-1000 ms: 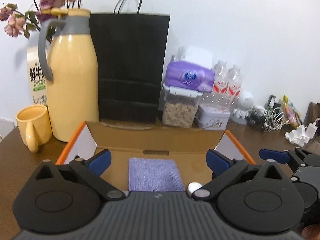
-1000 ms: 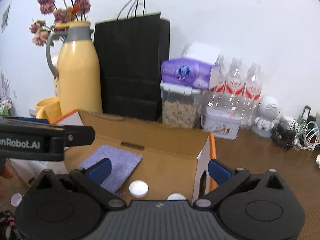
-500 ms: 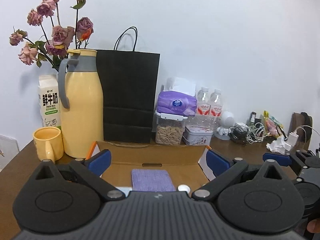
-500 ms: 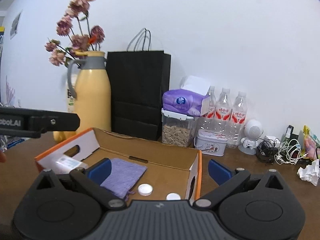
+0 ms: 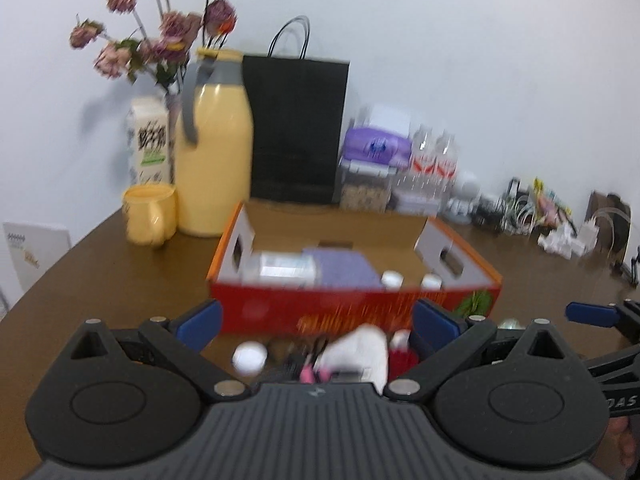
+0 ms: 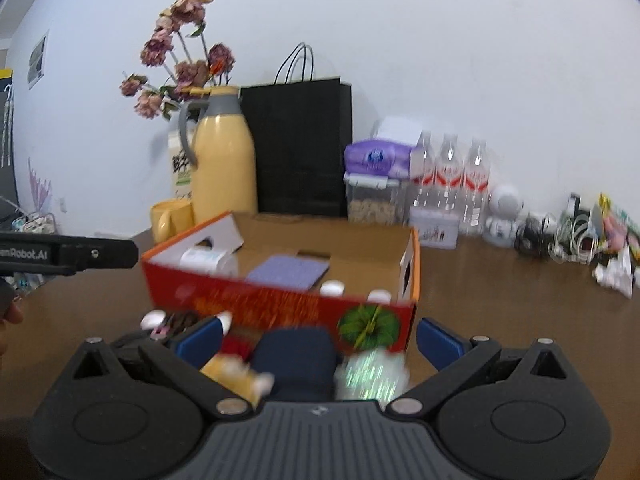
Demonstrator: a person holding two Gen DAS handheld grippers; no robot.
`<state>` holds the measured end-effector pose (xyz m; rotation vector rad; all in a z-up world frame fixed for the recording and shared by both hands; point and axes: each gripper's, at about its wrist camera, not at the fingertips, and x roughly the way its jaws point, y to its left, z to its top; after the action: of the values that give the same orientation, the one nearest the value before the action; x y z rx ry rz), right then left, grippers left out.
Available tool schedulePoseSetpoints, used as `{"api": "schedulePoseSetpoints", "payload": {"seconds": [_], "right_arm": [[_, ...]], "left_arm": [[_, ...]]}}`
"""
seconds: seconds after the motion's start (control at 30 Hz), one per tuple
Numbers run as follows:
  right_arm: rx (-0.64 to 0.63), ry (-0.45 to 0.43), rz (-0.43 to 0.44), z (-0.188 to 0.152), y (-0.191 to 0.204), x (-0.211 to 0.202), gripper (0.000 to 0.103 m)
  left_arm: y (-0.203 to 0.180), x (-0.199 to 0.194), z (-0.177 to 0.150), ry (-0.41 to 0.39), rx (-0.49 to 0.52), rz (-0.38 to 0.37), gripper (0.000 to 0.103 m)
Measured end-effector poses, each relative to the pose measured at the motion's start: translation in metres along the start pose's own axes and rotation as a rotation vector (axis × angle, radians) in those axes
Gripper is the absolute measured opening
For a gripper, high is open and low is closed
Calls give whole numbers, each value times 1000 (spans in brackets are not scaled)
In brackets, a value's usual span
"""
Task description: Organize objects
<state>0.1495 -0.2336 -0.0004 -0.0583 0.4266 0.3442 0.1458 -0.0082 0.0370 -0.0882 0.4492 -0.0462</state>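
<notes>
Brown table (image 5: 120,264) against white wall carries cardboard box (image 5: 352,304); both grippers (image 5: 316,320) (image 6: 320,340) spread wide, empty

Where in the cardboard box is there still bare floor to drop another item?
Inside the orange-edged cardboard box, bare floor lies between the purple cloth and the right wall. The left end is crowded by a white roll; two white caps sit along the front wall.

Both tongs, the left tongs (image 5: 316,320) and the right tongs (image 6: 318,334), have pulled back from over the box (image 5: 352,304) toward the worktop's near edge; its red front wall and the clutter before it now show.
</notes>
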Motion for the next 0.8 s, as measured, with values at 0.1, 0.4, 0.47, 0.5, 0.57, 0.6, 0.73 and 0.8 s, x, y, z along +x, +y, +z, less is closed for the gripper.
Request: {"api": "schedulePoseSetpoints", "payload": {"seconds": [0.1,0.4,0.47,0.5,0.57,0.6,0.73,0.8], "right_arm": [[-5,37,12,-16,6,-10,103],[-20,123,62,-48,27,-23,103],[-24,141,72,-51,32,-22,103],[-29,148,78,-52,35,-22,103],[-45,159,92,-53,41,-21,103],[-55,163,97,-53,43,-20,103],[-93,179,130,-55,56,-15,91],[-106,192,142,-57,60,-11,85]], "left_arm": [[5,-8,-15,35,5,4,103],[13,-23,-40,90,-2,0,103],[16,-25,-43,96,-5,4,103],[17,-27,-44,97,-6,4,103],[19,-29,-46,99,-7,10,103],[20,-30,-46,100,-9,14,103],[27,-35,-48,102,-20,29,103],[29,-36,-49,103,-26,32,103]]}}
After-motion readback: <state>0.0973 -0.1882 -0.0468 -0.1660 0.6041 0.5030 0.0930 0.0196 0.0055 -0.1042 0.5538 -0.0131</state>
